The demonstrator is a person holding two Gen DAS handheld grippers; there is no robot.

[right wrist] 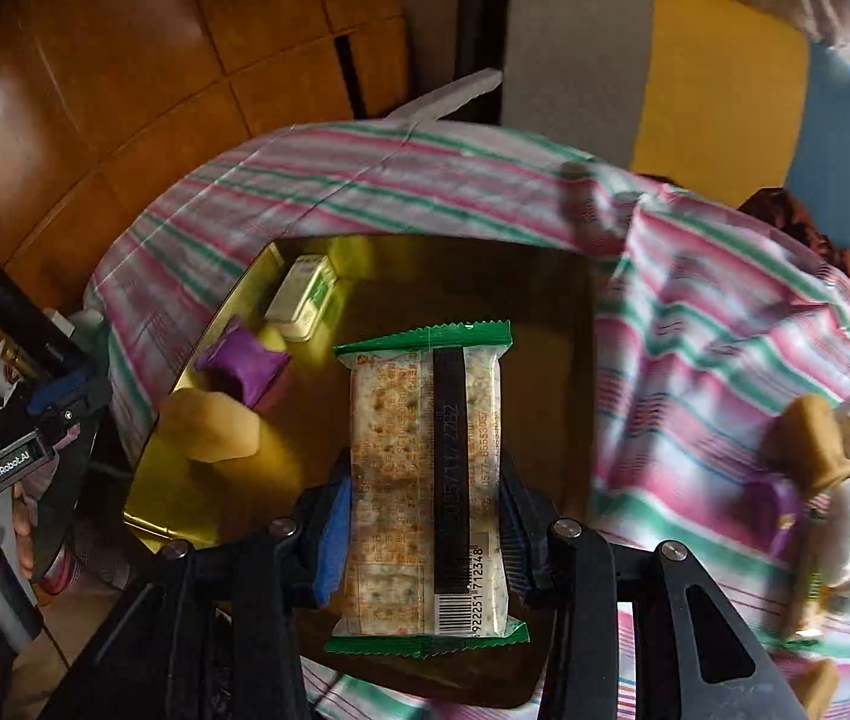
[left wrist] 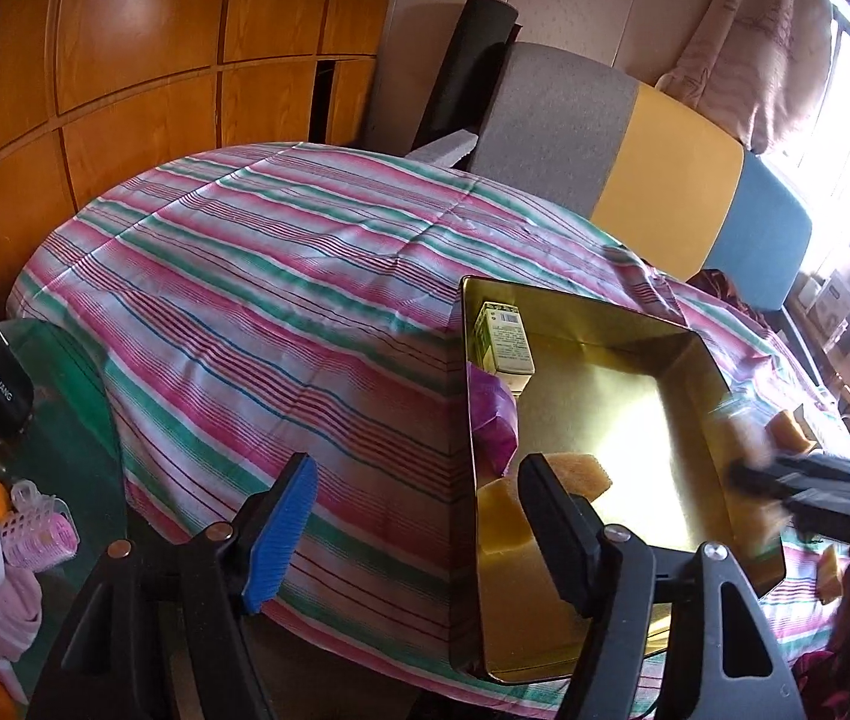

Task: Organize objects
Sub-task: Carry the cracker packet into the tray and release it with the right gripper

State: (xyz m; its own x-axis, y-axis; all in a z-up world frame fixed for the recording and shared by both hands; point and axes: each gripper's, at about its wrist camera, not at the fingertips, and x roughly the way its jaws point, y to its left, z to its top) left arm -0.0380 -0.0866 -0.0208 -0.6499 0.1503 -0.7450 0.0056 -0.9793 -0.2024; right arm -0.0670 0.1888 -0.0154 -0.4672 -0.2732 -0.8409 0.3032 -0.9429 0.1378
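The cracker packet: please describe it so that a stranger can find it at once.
On the striped bedcover lies a gold tray. Above it, the right gripper holds the cracker packet, the only long clear wrapper with green ends and a black stripe.

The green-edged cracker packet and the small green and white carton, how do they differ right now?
The green-edged cracker packet is flat, see-through and long; the small green and white carton is a boxy, opaque pack. The packet is clamped in the right gripper above the gold metal tray; the carton lies loose in the tray's far corner, untouched. Both are sealed packaged goods with green trim.
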